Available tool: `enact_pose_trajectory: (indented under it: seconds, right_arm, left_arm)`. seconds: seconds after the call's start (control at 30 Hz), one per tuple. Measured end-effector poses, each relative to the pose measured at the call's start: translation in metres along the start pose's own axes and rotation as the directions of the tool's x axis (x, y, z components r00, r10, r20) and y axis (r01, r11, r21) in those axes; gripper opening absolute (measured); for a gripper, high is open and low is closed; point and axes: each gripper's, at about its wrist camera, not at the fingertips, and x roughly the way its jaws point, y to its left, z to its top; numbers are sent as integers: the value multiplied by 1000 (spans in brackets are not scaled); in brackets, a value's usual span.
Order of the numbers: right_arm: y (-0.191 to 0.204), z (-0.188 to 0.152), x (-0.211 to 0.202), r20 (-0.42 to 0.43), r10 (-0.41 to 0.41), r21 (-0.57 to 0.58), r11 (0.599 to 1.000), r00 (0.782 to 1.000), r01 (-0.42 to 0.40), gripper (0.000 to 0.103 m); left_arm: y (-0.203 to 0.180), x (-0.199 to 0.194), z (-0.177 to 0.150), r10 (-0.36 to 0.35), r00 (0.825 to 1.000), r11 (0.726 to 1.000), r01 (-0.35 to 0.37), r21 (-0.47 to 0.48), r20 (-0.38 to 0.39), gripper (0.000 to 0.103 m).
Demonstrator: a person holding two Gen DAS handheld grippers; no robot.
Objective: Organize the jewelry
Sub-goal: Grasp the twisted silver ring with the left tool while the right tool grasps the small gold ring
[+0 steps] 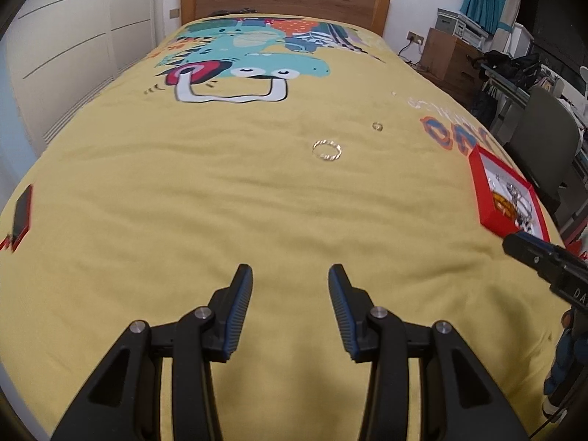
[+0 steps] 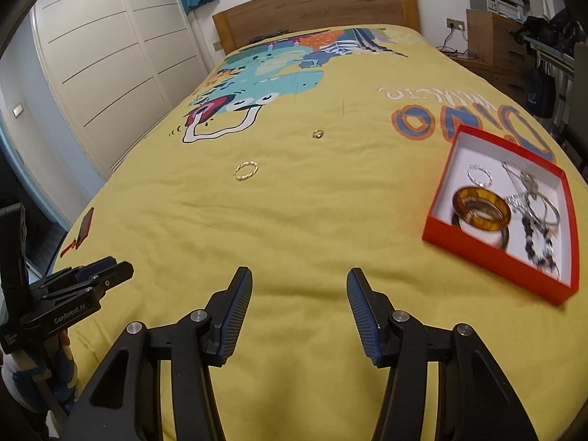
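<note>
Mostly sorted: amber resin bangle [image 2: 481,207], thin silver hoop [image 2: 479,175] and tangled silver chains with dark beads [image 2: 533,213] already inside the red cardboard box with white lining [image 2: 492,253], ahead-right of the right gripper [image 2: 299,283]. Still loose on the yellow dinosaur-print bedspread [image 2: 294,220]: twisted gold-and-silver bangle [image 1: 327,150] straight ahead of the left gripper [image 1: 290,275], small gold ring [image 1: 377,126] farther beyond. Both grippers spread wide, pinching nothing. Box cut off at the left view's edge; chains blurred, count unclear.
</note>
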Motion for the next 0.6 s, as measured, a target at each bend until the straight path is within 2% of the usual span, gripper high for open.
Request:
enact_pose_trajectory:
  seconds: [0.33, 0.53, 0.6]
  right_arm:
    - [-7, 67, 51, 8, -3, -23, 1000, 1000, 3, 52]
    - [-9, 97, 86, 6, -6, -33, 999, 1000, 7, 52]
    - [-10, 107, 101, 0, -7, -36, 999, 1000, 7, 52]
  left_arm:
    - [3, 76, 83, -110, 994, 993, 109, -40, -26, 40]
    - [0, 121, 116, -112, 992, 993, 111, -30, -49, 40]
    - [-1, 133, 120, -114, 991, 993, 113, -27, -66, 33]
